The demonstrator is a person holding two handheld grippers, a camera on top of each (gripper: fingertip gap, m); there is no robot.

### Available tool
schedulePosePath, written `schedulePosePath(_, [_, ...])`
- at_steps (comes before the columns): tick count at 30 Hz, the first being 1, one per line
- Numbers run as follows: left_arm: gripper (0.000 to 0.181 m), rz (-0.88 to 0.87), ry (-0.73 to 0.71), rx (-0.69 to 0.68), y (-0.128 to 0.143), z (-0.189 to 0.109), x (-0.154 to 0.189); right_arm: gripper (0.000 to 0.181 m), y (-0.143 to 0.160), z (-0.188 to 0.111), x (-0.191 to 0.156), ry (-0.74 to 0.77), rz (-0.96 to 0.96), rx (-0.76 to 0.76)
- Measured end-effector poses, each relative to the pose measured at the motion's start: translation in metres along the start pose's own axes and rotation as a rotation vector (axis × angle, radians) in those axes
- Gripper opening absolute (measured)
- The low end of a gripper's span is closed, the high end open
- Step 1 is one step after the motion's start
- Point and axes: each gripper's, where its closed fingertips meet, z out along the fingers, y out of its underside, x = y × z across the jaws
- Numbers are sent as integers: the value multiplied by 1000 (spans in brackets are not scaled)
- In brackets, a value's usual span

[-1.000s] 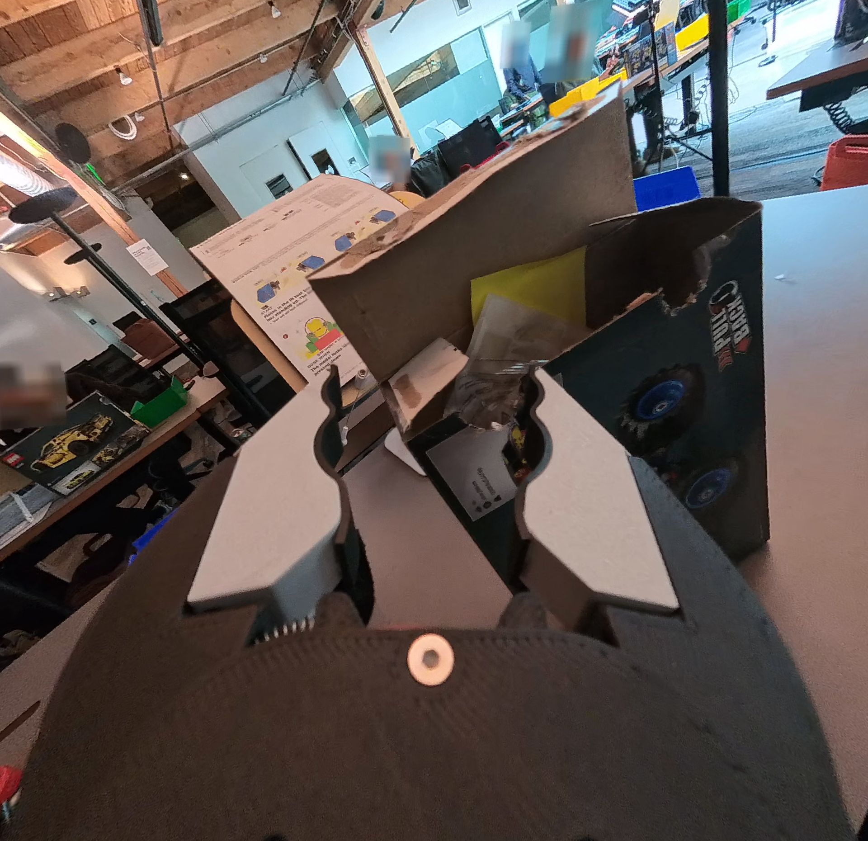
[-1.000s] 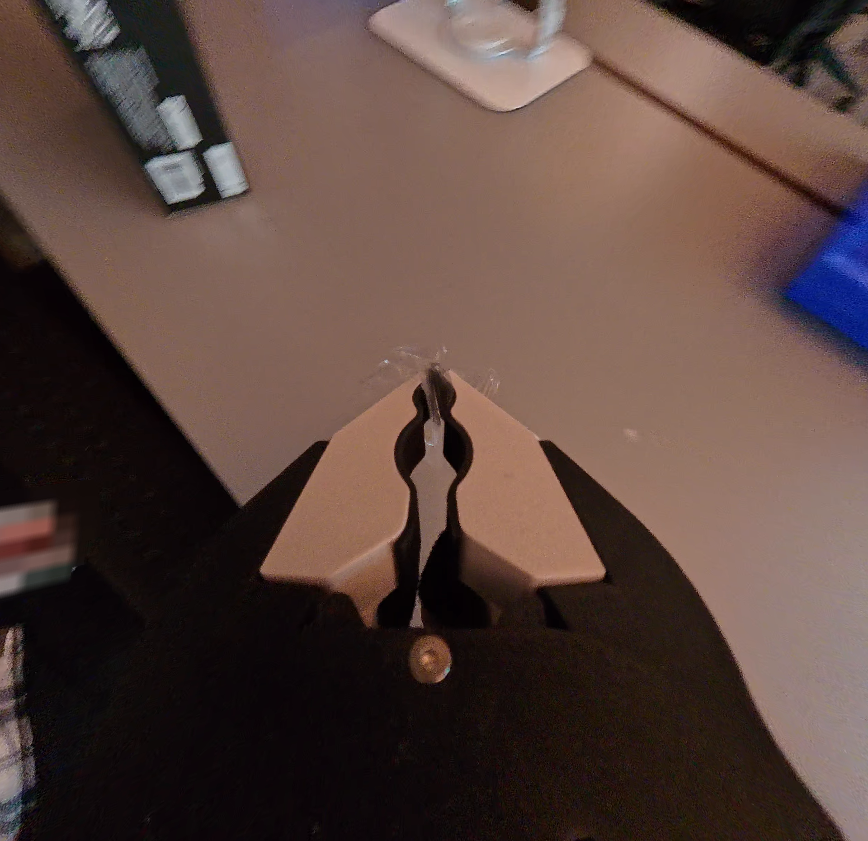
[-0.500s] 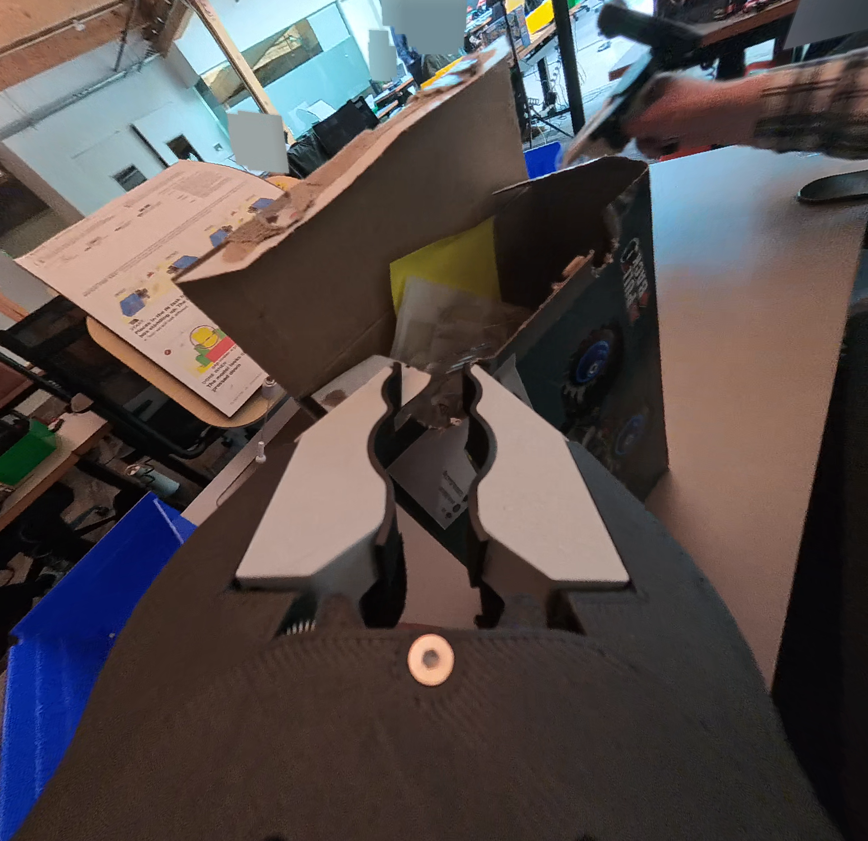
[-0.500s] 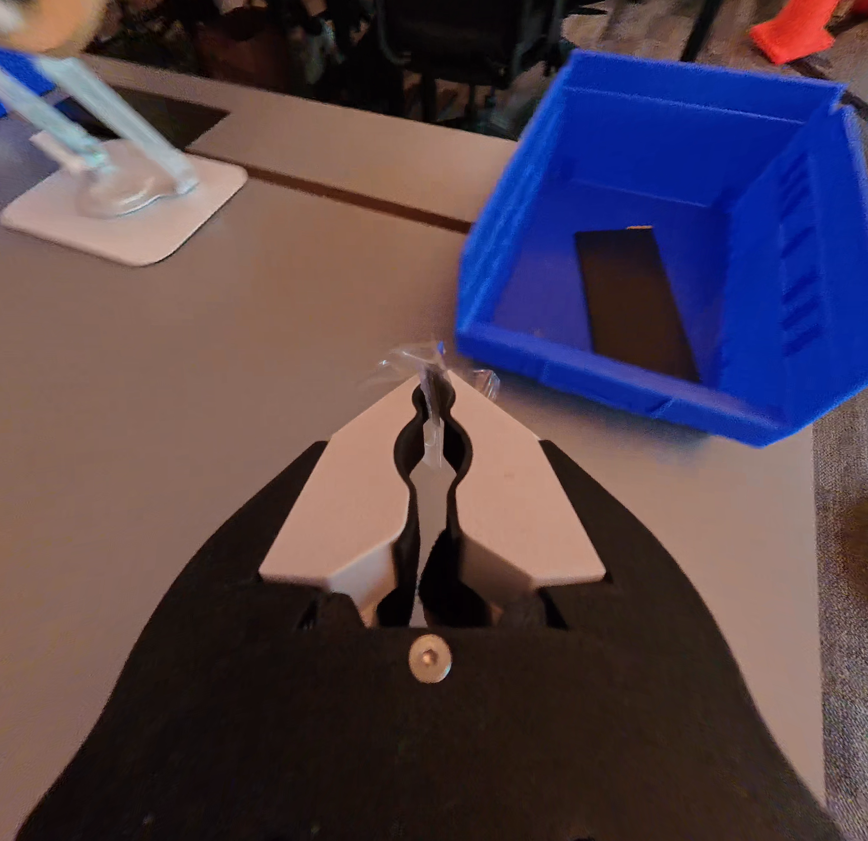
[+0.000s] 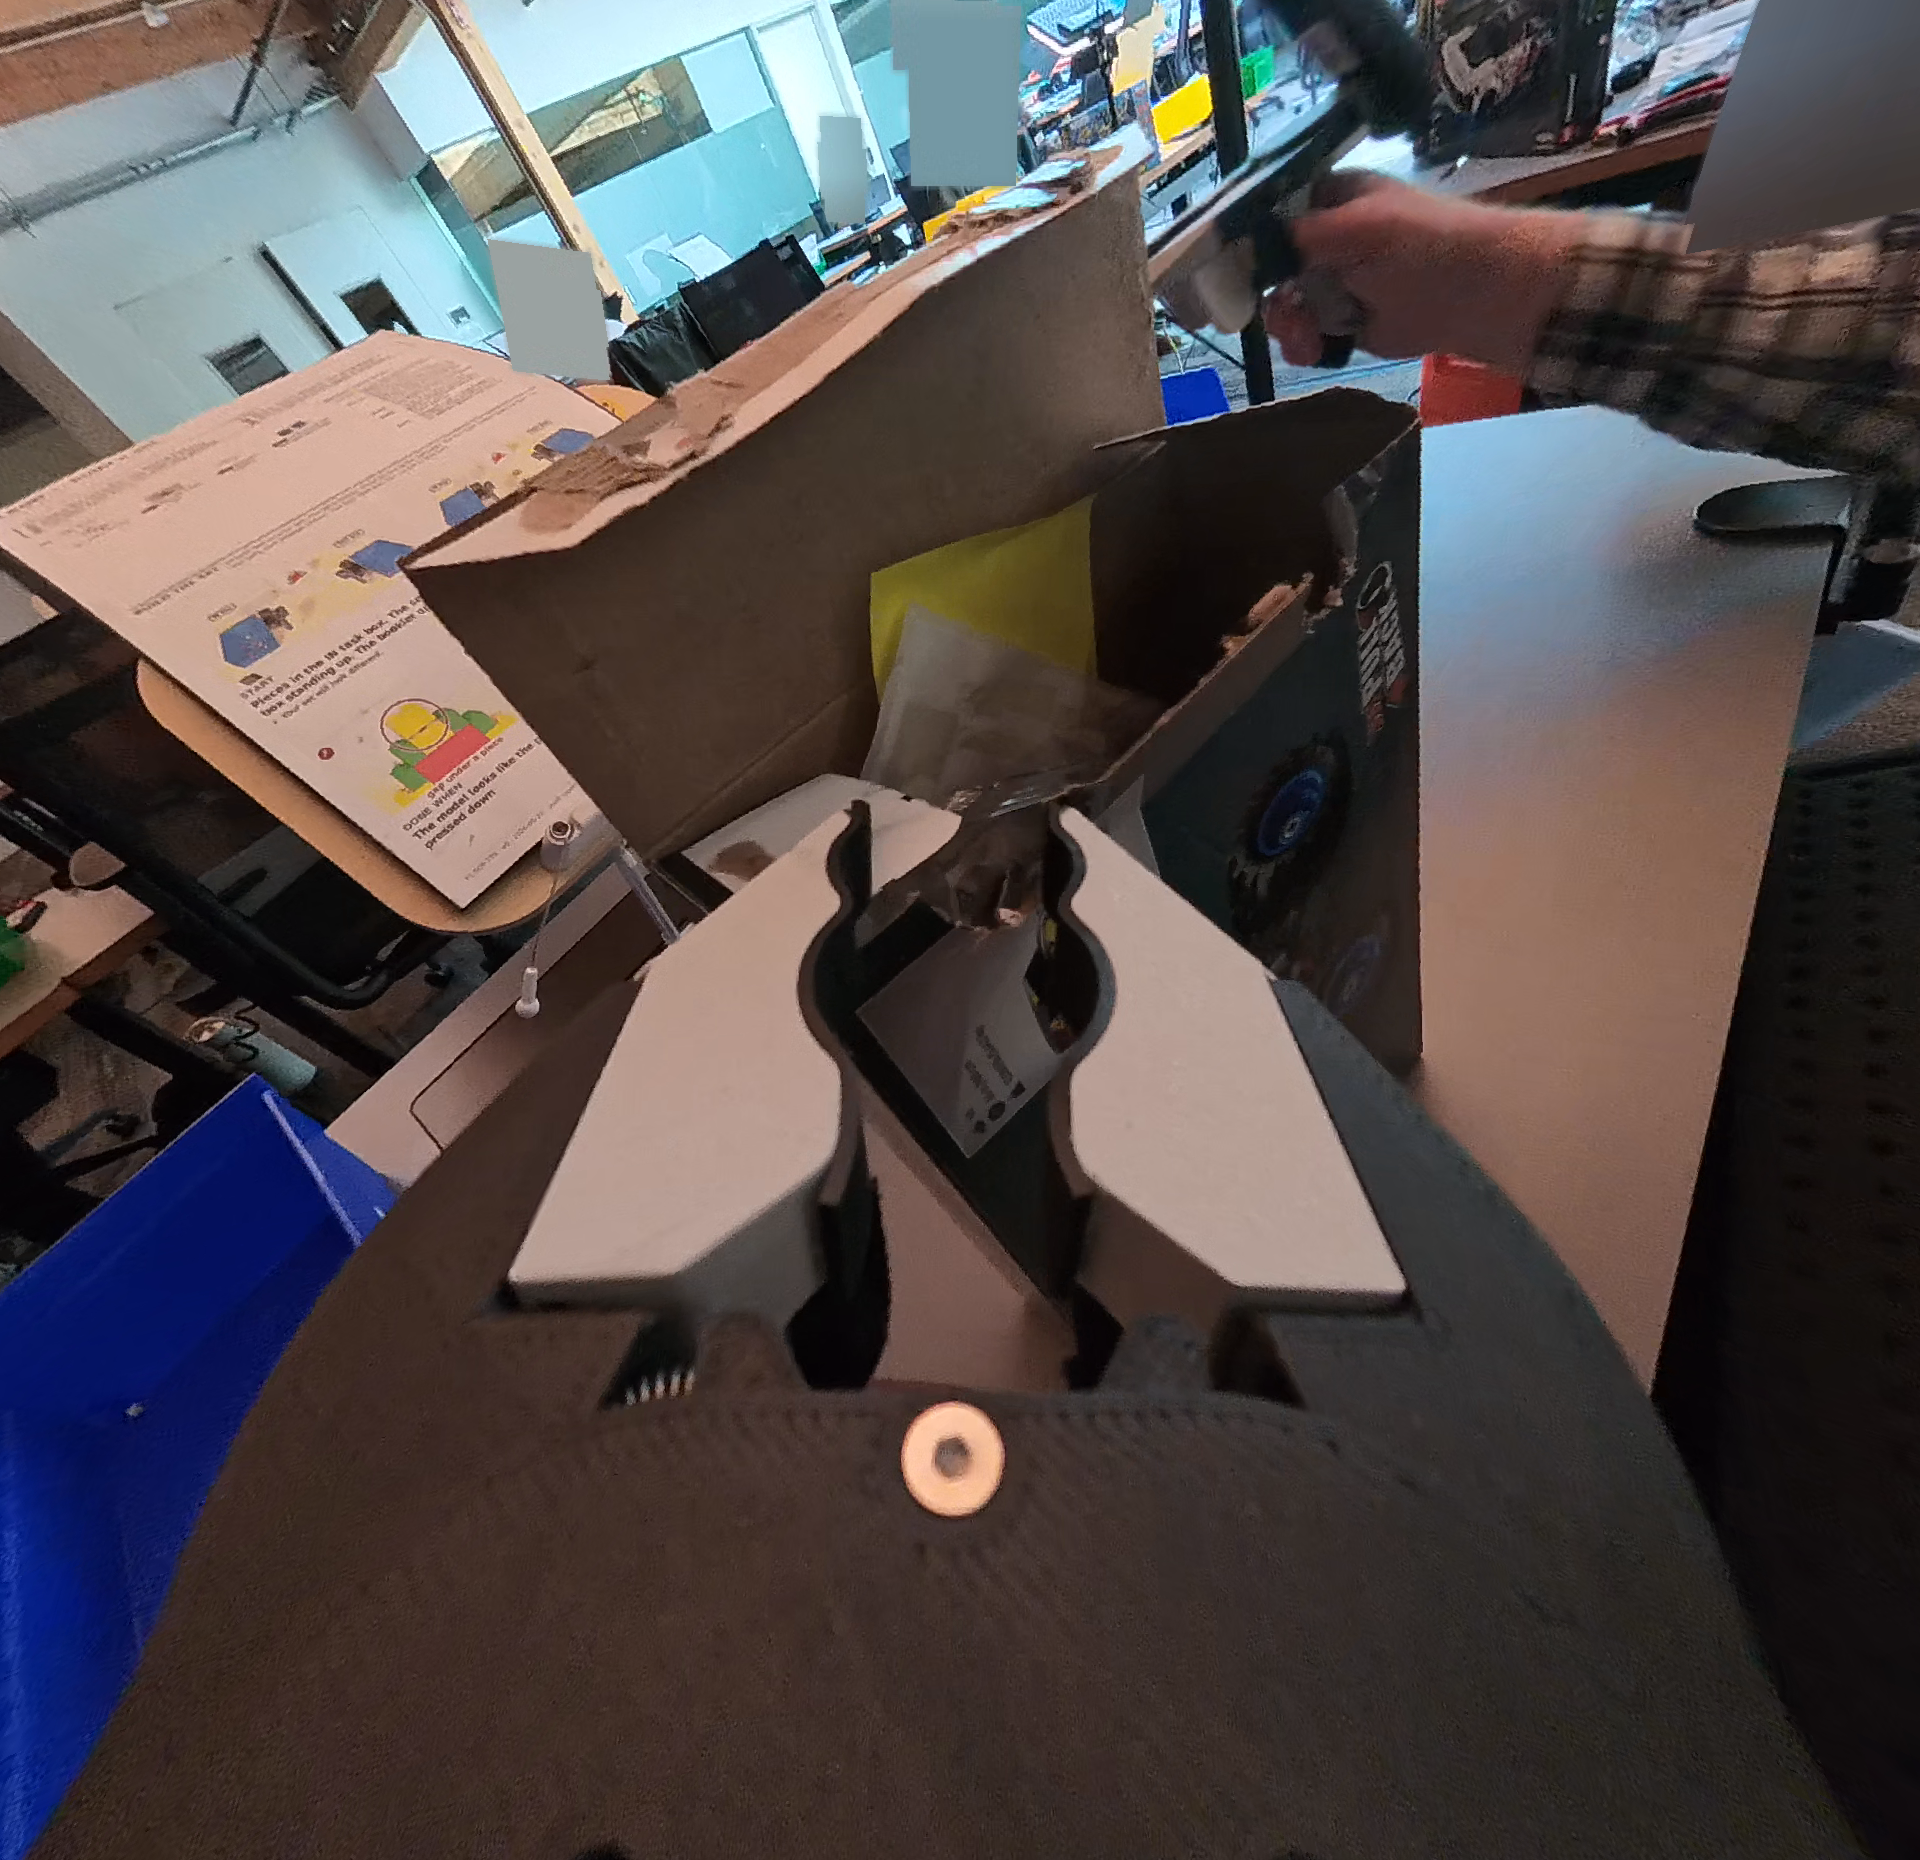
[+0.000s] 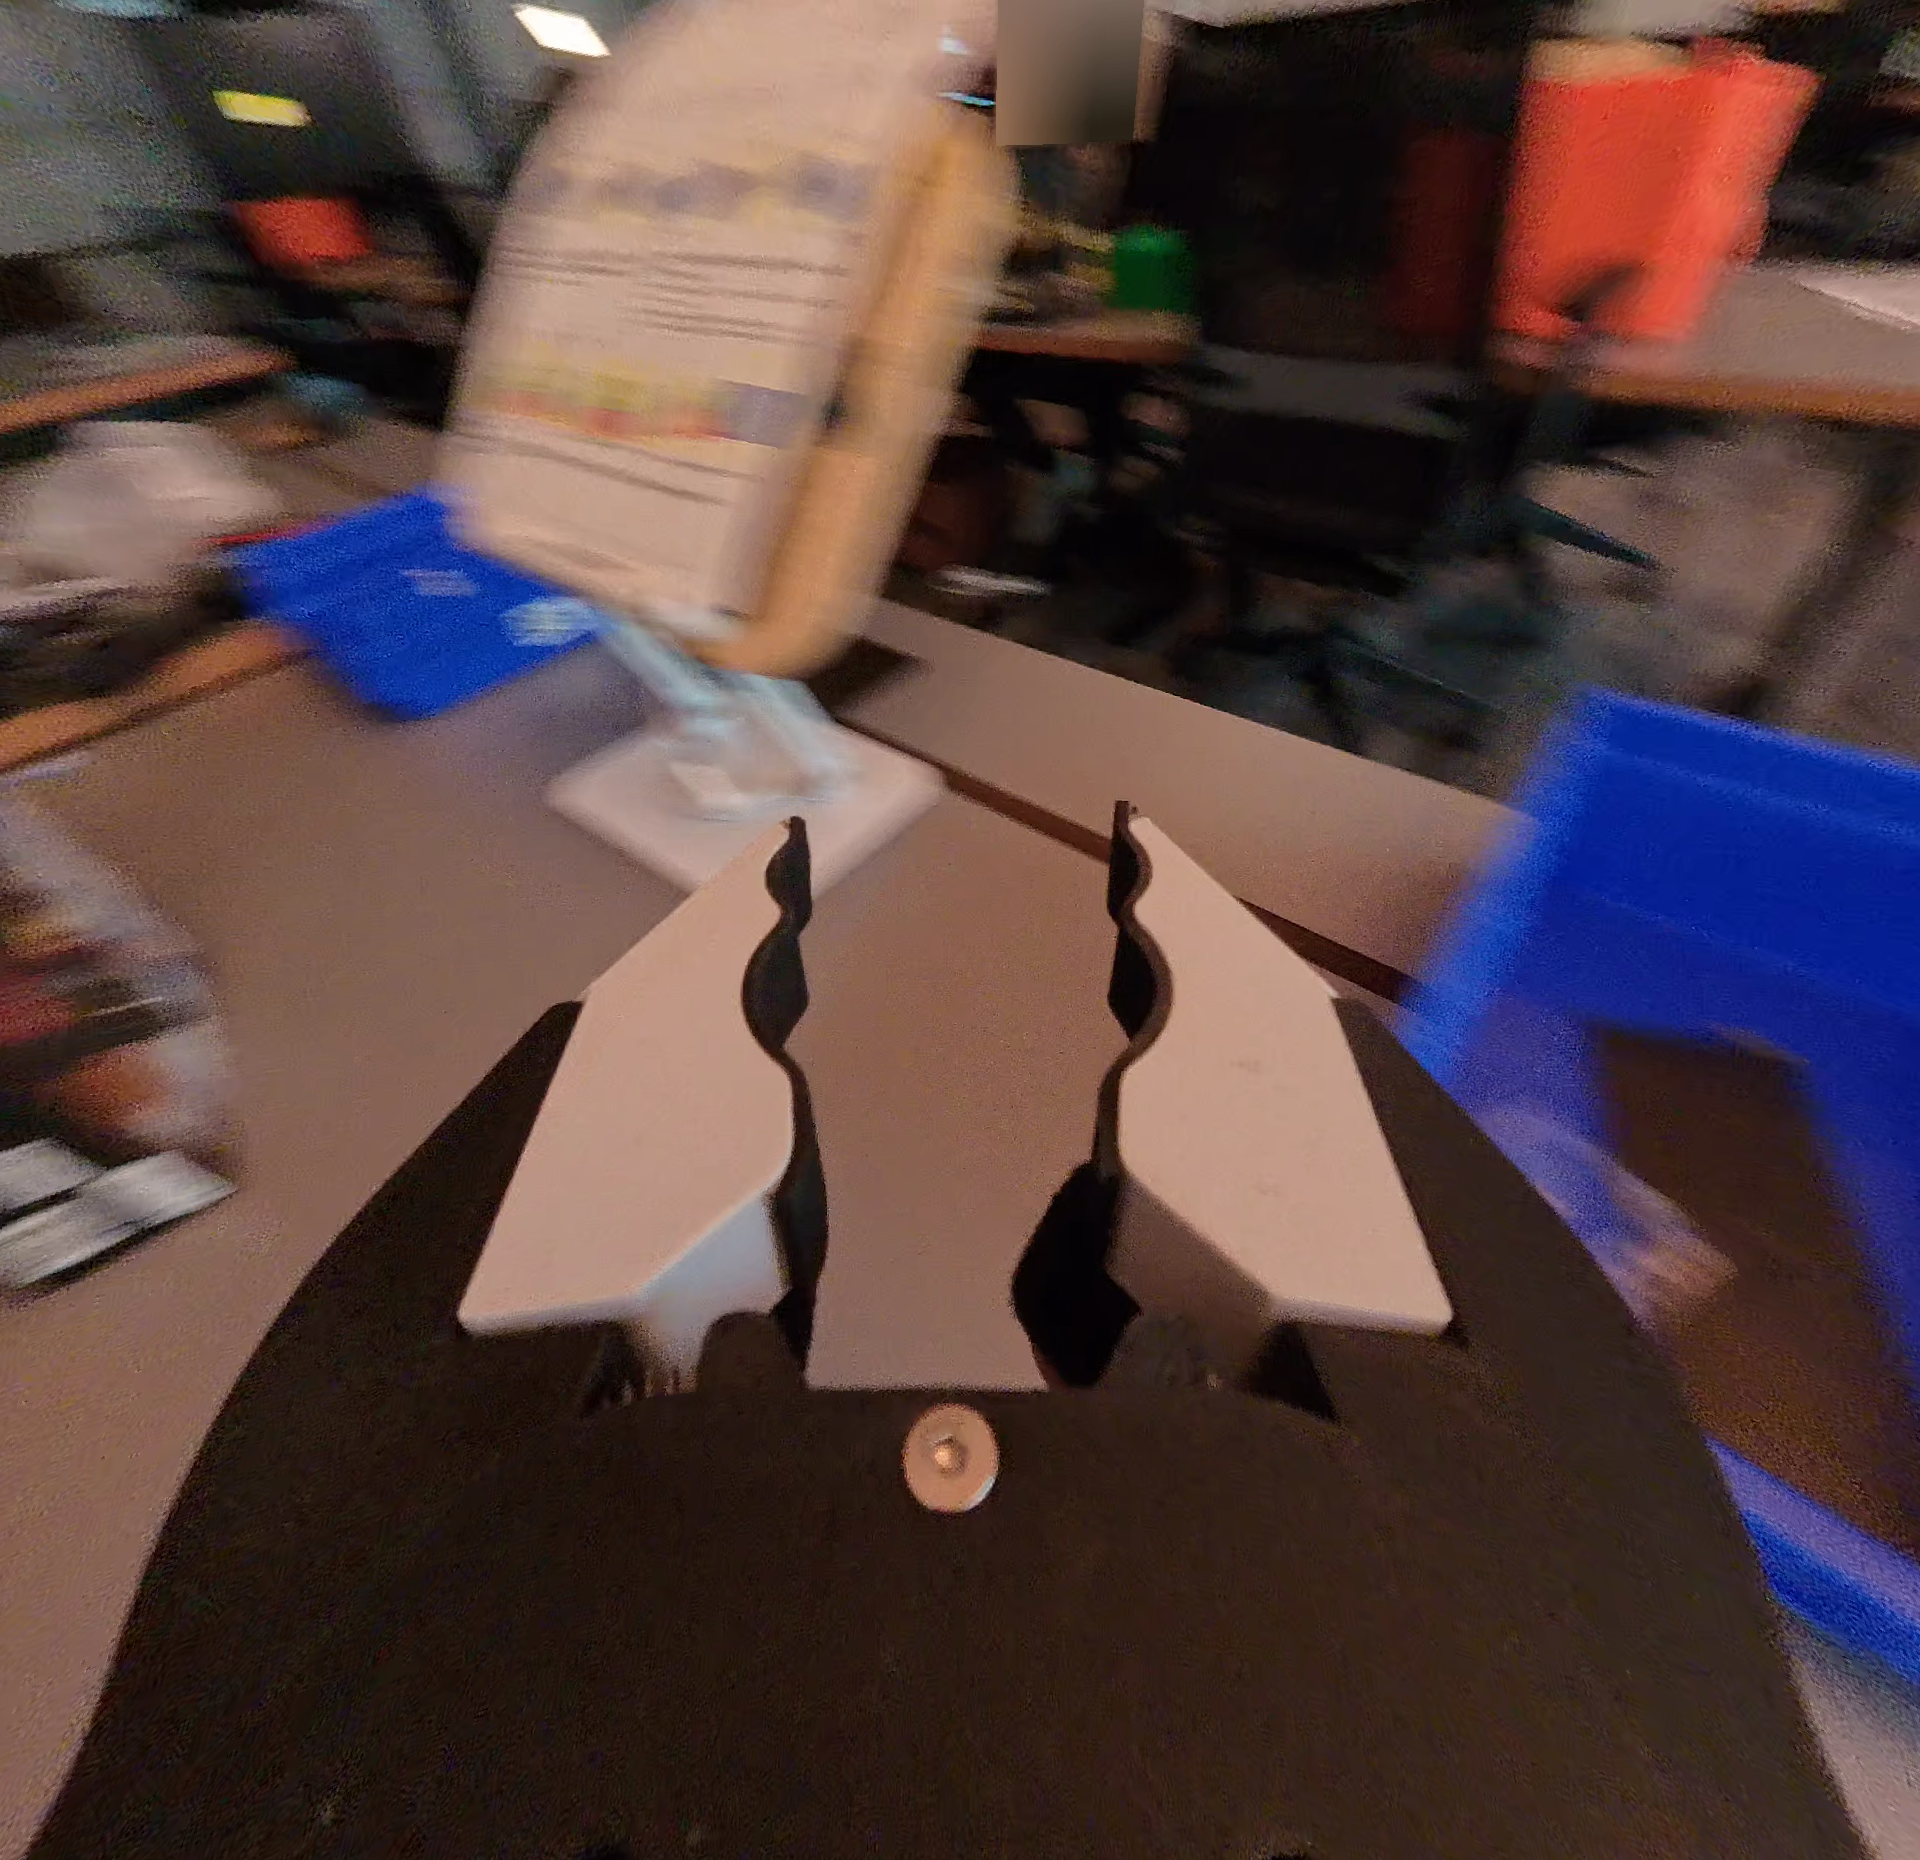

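Observation:
A dark toy box [image 5: 1299, 823] with blue wheels printed on it stands on the grey table [image 5: 1558, 771], its torn brown flap [image 5: 831, 563] folded open to the left. A yellow sheet [image 5: 987, 584] and clear plastic bags [image 5: 977, 709] stick out of the top. My left gripper [image 5: 956, 834] is shut across the box's narrow end, just under the torn rim. My right gripper [image 6: 956, 823] is open and empty above the table, next to a blue bin [image 6: 1714, 927] on its right. That view is blurred. In the left wrist view it shows [image 5: 1330, 148] held by a hand in a plaid sleeve, beyond the box.
A printed sheet on a wooden board [image 5: 312, 563] stands on a clear stand left of the box; it also shows ahead in the right wrist view [image 6: 675, 356]. A second blue bin [image 5: 156, 1343] sits low on the left. Behind are desks, chairs and people. Across from one pair of fingers to the other is roughly 50 cm.
My left gripper closed from wide open onto the box's narrow end. My right gripper, shut on a clear plastic bag, swung over the blue bin, opened, and no longer holds the bag.

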Motion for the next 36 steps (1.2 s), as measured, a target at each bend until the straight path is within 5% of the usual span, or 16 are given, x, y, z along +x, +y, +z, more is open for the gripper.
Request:
schedulePosePath(5, [17,77,-54,-35,-3,7,7,77,-40,-4,-250,-566,-99,46])
schedulePosePath(10, [10,100,-61,-56,-7,11,18,78,-46,27,-364,-773,-103,-39])
schedulePosePath(13, [10,105,-80,-63,-7,12,20,56,-51,46,-390,-831,-136,-73])
schedulePosePath(15, [20,131,-120,-70,-8,7,16,16,-46,45,-403,-885,-212,-97])
schedulePosePath(17, [34,160,-156,-15,-21,-4,12,7,-38,48,-402,-826,-343,-95])
schedulePosePath(20, [39,171,-228,108,-57,-27,-5,2,-34,43,-401,-750,-536,-65])
schedulePosePath(23, [41,205,-227,56,-67,-26,-20,1,-30,44,-399,-641,-763,-30])
schedulePosePath(31, [20,218,-8,-194,-21,7,-10,16,-14,36,-401,-588,-962,-101])
schedulePosePath(36, [21,187,-2,-162,-18,6,-10,27,-18,14,-404,-631,-972,-116])
